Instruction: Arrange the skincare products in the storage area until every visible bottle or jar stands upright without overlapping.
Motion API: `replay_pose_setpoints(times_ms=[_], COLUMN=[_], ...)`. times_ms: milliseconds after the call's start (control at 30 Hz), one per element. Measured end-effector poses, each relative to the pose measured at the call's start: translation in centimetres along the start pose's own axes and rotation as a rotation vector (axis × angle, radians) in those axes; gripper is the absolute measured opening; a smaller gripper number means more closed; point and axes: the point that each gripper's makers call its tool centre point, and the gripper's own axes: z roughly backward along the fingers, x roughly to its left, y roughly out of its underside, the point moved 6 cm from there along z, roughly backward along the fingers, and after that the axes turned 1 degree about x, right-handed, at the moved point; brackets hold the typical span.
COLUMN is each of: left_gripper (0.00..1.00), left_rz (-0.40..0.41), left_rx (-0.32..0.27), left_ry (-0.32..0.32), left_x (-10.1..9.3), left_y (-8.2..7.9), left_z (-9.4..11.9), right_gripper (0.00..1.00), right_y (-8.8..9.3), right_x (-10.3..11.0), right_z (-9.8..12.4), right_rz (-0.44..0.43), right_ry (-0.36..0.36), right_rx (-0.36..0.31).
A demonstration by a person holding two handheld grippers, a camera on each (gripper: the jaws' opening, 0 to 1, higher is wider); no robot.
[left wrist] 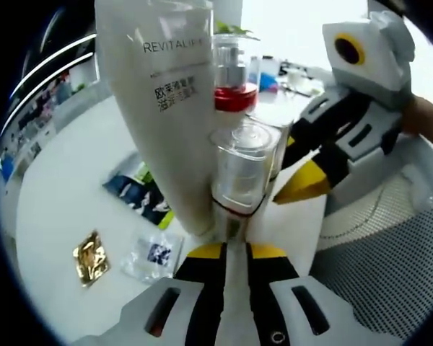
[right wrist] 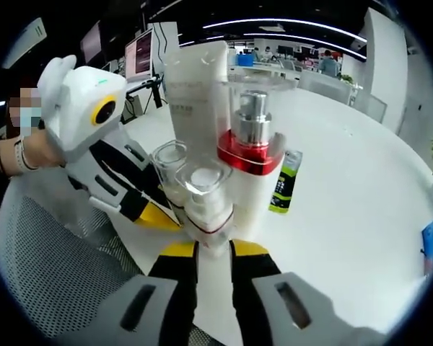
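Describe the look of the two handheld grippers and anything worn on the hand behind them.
Each gripper is a white plastic shell with black jaw arms ending in yellow tips. The left gripper carries a white box with a yellow-ringed lens; so does the right gripper. A light wristband sits on the wrist behind the left one.

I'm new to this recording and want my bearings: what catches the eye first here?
A tall white tube printed REVITALIFT stands on the white table, close ahead of the left gripper. Beside it stand a red-collared pump bottle and clear-capped bottles. The right gripper faces the same cluster; a gold sachet lies apart on the table.
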Motion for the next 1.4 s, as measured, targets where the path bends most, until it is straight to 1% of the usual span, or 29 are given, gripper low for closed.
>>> replay_pose_setpoints(times_ms=[133,200,400,700,833,967,1100,1233,1333,1400], left_gripper=[0.07,0.08,0.07,0.07,0.07,0.07,0.08,0.08,0.1,0.13], left_rz=[0.0,0.01,-0.004,-0.017,-0.012,-0.014,-0.01,0.001,0.007,0.001], left_rx=[-0.007,-0.025,-0.029,-0.031,-0.035,-0.038,-0.045,-0.057,-0.063,-0.062], left_ry=[-0.007,-0.012,-0.005,-0.017,-0.02,-0.026,-0.033,-0.042,-0.047,-0.039], left_x=[0.1,0.1,-0.2,-0.2,-0.2,-0.2,0.0,0.2,0.2,0.1], left_y=[-0.2,-0.5,-0.7,-0.9,-0.9,-0.9,-0.9,-0.8,-0.8,-0.7], left_z=[0.3,0.3,0.4,0.7,0.8,0.9,1.5,2.2,2.7,3.1], right_gripper=[0.18,0.18,0.17,0.15,0.15,0.17,0.19,0.2,0.23,0.25], right_y=[0.0,-0.1,-0.4,-1.1,-1.1,-1.0,-0.9,-1.0,-1.1,-1.3], right_x=[0.1,0.2,0.2,0.2,0.2,0.3,0.3,0.3,0.4,0.4], right_z=[0.4,0.5,1.0,1.1,1.0,1.2,1.5,2.1,2.5,2.8], right_rz=[-0.004,-0.006,-0.006,0.014,0.014,0.018,0.01,0.006,-0.001,-0.005], right_ry=[0.009,0.012,0.024,0.029,0.022,0.025,0.032,0.041,0.05,0.055], right_rx=[-0.006,-0.011,-0.029,-0.051,-0.046,-0.046,-0.045,-0.057,-0.062,-0.069])
